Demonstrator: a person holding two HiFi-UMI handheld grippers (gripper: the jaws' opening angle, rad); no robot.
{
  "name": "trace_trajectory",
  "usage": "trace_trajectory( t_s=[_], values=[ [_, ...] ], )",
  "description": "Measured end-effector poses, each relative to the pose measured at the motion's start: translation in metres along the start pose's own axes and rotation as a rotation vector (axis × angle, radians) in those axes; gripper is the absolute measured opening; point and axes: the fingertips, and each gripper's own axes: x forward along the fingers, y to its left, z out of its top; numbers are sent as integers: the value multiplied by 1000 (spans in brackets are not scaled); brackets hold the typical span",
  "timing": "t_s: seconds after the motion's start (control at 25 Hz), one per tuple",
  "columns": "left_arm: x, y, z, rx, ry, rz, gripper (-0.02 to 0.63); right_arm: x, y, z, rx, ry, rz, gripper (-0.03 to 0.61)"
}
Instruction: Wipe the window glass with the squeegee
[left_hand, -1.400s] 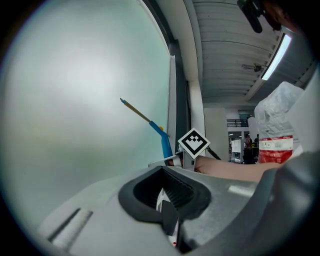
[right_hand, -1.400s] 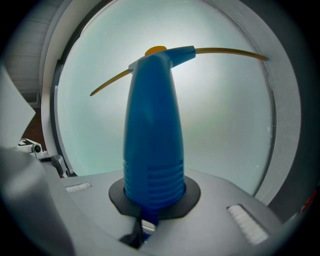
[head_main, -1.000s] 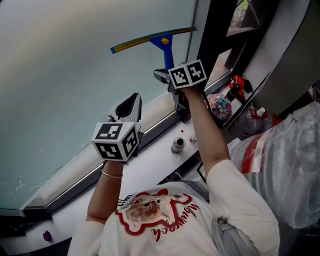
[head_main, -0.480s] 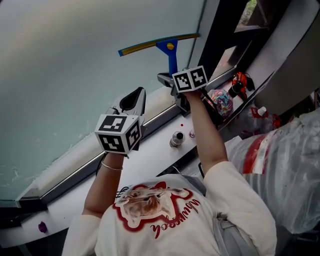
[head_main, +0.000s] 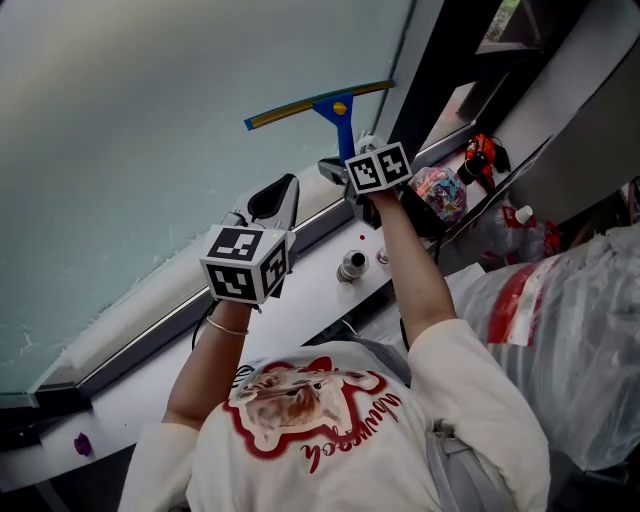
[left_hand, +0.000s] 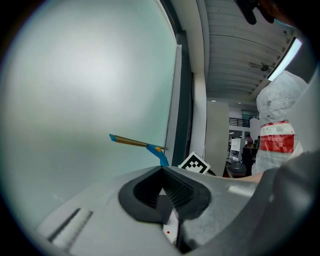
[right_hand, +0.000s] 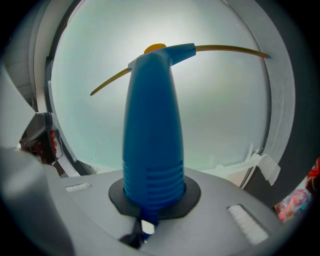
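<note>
one squeegee (right_hand: 152, 125) — handle end hidden inside the clamped right tool (right_hand: 153, 196).

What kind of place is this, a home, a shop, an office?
Probably an office or workshop hall, beside a large window. Frosted window glass rises above a white sill, the left gripper view shows a long room with ceiling strip lights, and stuffed plastic bags sit nearby.
</note>
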Motion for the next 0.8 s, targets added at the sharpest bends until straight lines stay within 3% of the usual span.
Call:
trace_trajectory(
  t_s=[0.8],
  values=[
    [3, 19, -32, -32, 62, 16, 0, 23, -23, -65, 8, 118, -8, 29]
  ],
)
